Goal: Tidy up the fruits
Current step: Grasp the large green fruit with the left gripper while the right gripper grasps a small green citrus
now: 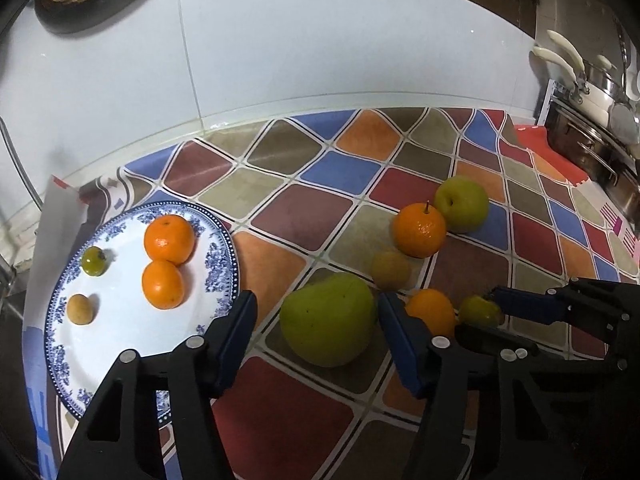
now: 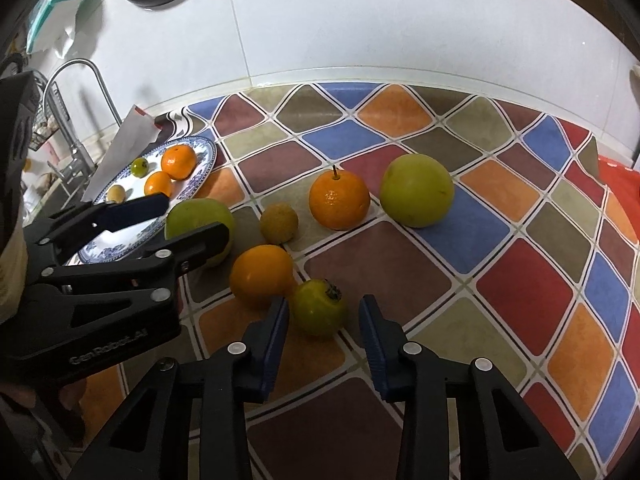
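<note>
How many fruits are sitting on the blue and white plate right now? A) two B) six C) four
C: the plate holds four: two oranges, a small green fruit and a small yellow-brown fruit. The other fruits lie on the checked cloth.

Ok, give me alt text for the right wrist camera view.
The right gripper holds its open fingers either side of a small green persimmon on a colourful checked cloth. Oranges, green fruits and a plate of fruit lie beyond.
</note>
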Available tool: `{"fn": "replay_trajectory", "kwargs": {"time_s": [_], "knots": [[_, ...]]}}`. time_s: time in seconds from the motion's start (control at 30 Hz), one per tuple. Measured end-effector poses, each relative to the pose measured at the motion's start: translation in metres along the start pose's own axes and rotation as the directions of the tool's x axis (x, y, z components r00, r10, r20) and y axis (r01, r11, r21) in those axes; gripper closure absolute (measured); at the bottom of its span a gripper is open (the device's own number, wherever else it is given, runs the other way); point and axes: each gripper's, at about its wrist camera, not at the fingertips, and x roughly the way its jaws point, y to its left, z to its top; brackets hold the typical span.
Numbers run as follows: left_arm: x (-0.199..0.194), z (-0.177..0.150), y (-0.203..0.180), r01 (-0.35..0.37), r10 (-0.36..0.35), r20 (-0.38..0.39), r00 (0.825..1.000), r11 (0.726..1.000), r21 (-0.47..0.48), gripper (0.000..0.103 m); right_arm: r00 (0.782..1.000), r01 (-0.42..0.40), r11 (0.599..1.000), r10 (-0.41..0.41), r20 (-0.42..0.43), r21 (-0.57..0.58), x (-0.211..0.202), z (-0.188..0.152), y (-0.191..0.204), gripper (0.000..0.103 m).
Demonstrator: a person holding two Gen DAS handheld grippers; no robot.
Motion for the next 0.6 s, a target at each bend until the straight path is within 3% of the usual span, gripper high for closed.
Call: {"fn": "replay_trajectory", "kwargs": {"time_s": [0.17, 0.6], "knots": [[0.005, -0.003, 0.001, 0.036, -0.036, -0.020, 0.999, 0.999, -0.022, 0.053, 1.000, -0.010, 1.000, 0.011, -0.004, 0.009, 0.004, 0.001, -0.002, 0.073], [-0.020, -0.004, -0.001, 0.001, -0.001, 0.026, 1.000, 1.000, 0.000, 0.053, 0.999, -0.006, 1.000, 0.006, 0.040, 0.002, -0.010, 0.002, 0.000, 0.073]]}}
